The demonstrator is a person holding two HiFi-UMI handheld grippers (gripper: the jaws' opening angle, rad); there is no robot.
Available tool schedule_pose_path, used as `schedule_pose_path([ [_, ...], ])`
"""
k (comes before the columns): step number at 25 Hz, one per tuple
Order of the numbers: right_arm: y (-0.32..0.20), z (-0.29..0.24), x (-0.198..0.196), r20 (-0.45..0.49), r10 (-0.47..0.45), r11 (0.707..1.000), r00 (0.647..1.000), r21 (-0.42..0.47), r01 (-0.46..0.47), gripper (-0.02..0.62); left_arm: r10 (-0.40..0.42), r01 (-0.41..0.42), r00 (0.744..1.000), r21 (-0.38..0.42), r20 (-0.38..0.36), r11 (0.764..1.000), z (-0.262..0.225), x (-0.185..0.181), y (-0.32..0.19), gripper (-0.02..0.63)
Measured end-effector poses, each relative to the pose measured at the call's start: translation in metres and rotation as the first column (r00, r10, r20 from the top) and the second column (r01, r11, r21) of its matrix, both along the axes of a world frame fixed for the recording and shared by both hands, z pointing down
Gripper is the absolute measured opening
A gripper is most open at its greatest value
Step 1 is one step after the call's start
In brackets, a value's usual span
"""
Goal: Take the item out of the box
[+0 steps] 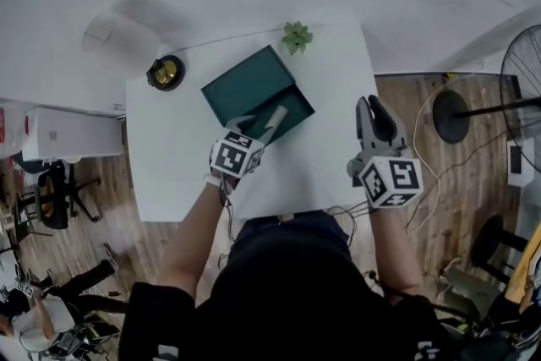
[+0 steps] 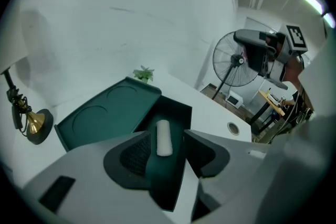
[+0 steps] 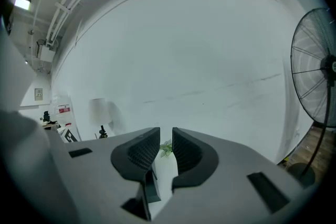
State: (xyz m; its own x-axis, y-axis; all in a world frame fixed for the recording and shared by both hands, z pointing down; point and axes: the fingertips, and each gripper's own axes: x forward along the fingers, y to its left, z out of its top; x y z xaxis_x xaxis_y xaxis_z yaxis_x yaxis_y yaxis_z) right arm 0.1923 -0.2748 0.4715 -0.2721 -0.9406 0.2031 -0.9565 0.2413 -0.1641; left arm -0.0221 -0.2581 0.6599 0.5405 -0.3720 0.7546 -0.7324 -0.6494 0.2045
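The box (image 2: 113, 113) is already open, but the white roll (image 2: 164, 145) lies inside it untouched, the left tool (image 2: 167, 134) spread wide just above the box, the right tool (image 3: 166, 136) nearly closed and empty beside the box, so gripping and lifting remain.

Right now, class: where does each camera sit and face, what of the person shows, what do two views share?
Head view: head-mounted, steeply down at the open dark green box; forearms, left gripper, right gripper.
Left gripper view: on that gripper, down at the white cylindrical roll in the box; its jaws.
Right gripper view: on that gripper, level at the white wall; its jaws.
All share: small green plant.
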Motion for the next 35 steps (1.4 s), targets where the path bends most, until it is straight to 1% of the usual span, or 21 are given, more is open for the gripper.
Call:
schedule_pose_path([
  [3,-0.012,0.015,0.018,0.028,-0.009,1.000,1.000,-0.027,0.010,0.071,0.011,-0.004,0.996,-0.085,0.084,0.996,0.035,0.007,0.000,0.189],
  [4,-0.015,0.019,0.024,0.036,-0.011,0.999,0.999,-0.036,0.012,0.069,0.010,0.001,0.994,-0.103,0.107,0.995,0.044,0.009,-0.001,0.189],
  [6,-0.021,0.027,0.036,0.049,-0.008,0.999,0.999,-0.051,0.010,0.066,-0.001,0.015,0.989,-0.097,0.145,0.995,0.054,0.010,-0.012,0.189],
  [9,-0.030,0.038,0.052,0.065,0.001,0.998,0.998,-0.070,0.004,0.063,-0.020,0.038,0.983,-0.098,0.180,0.995,0.065,0.010,-0.025,0.189],
  [11,-0.036,0.044,0.061,0.071,0.005,0.997,0.997,-0.081,0.000,0.061,-0.008,0.032,0.979,-0.116,0.202,0.993,0.072,0.013,-0.029,0.187],
  [14,-0.039,0.051,0.071,0.077,0.016,0.996,0.997,-0.091,-0.009,0.055,0.030,0.006,0.973,-0.155,0.230,0.988,0.084,0.019,-0.028,0.186],
  [16,-0.038,0.052,0.075,0.078,0.021,0.995,0.997,-0.096,-0.013,0.053,0.037,0.004,0.971,-0.170,0.236,0.986,0.088,0.020,-0.026,0.166],
  [19,-0.037,0.051,0.075,0.080,0.021,0.995,0.997,-0.101,-0.013,0.048,0.032,0.007,0.974,-0.171,0.222,0.985,0.090,0.022,-0.028,0.135],
  [23,-0.032,0.045,0.068,0.086,0.028,0.995,0.996,-0.098,-0.019,0.043,0.034,0.001,0.977,-0.166,0.212,0.986,0.083,0.020,-0.026,0.127],
  [25,-0.028,0.041,0.064,0.089,0.031,0.996,0.996,-0.091,-0.023,0.041,0.027,0.004,0.981,-0.157,0.195,0.988,0.074,0.018,-0.025,0.127],
  [27,-0.026,0.036,0.060,0.095,0.036,0.996,0.995,-0.085,-0.027,0.039,0.019,0.004,0.988,-0.151,0.152,0.989,0.060,0.019,-0.023,0.127],
  [31,-0.023,0.027,0.044,0.091,0.025,0.997,0.996,-0.073,-0.019,0.037,0.005,-0.001,1.000,-0.157,0.024,0.988,0.028,0.026,-0.018,0.127],
  [33,-0.022,0.022,0.034,0.088,0.013,0.998,0.996,-0.060,-0.008,0.037,-0.010,0.008,1.000,-0.134,-0.011,0.991,0.013,0.024,-0.023,0.127],
  [35,-0.021,0.019,0.025,0.089,0.002,0.999,0.996,-0.052,0.003,0.037,-0.034,0.031,0.999,-0.113,-0.027,0.993,0.003,0.017,-0.030,0.127],
])
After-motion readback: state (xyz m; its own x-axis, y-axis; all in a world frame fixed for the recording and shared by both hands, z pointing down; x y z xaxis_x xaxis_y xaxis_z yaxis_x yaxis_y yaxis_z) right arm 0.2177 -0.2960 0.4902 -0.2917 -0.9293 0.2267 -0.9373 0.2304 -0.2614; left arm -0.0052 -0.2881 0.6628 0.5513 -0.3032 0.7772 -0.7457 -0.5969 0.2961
